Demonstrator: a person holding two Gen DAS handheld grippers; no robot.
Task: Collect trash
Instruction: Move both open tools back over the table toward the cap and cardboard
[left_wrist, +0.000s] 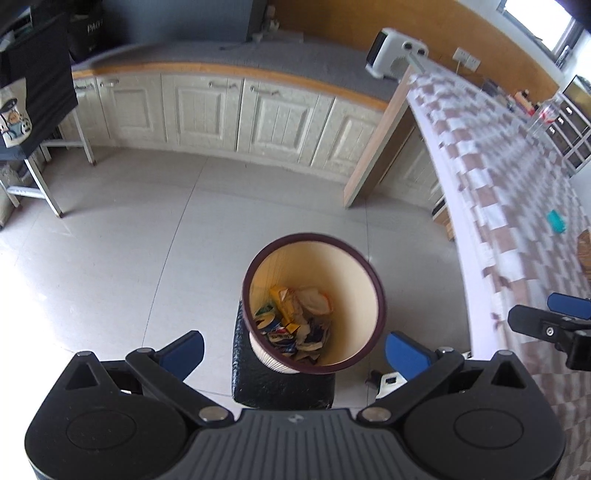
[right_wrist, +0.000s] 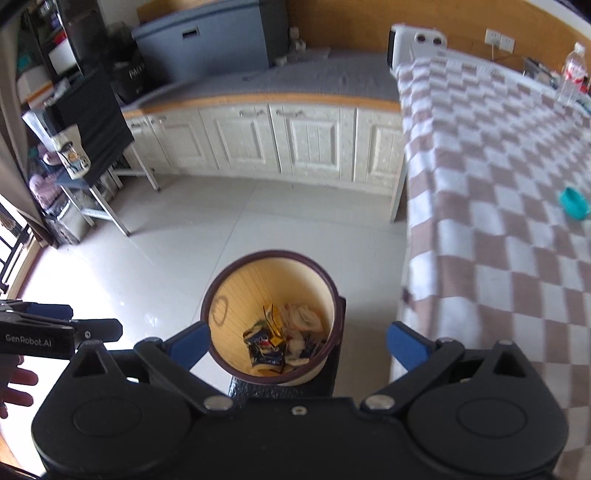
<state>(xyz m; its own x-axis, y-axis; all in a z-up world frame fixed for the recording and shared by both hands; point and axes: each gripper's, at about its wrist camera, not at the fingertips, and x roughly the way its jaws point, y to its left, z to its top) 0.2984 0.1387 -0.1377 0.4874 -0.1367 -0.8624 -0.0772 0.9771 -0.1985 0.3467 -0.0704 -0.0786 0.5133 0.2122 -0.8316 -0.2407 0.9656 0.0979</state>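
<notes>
A pale tiled kitchen floor (left_wrist: 122, 236) runs back to a row of cream cabinet doors (left_wrist: 229, 110) under a grey worktop, and a surface draped in a brown-and-white checked cloth (right_wrist: 498, 206) fills the right side. The landmark is the round cream waste bin with a dark maroon rim (left_wrist: 314, 302), standing on a black textured stool (left_wrist: 280, 384) just beside the cloth's edge, probably raised there so drops from the surface are easy. Crumpled yellow, blue and white wrappers (left_wrist: 295, 321) lie at the bottom of the bin. The left gripper (left_wrist: 295, 350) and the right gripper (right_wrist: 297, 345) both hover above the bin's mouth, jaws spread wide with nothing between them, which suggests loads already released. A small teal object (right_wrist: 574, 203) lies on the cloth well away from the bin; it may be the next piece, though what it is I cannot tell
</notes>
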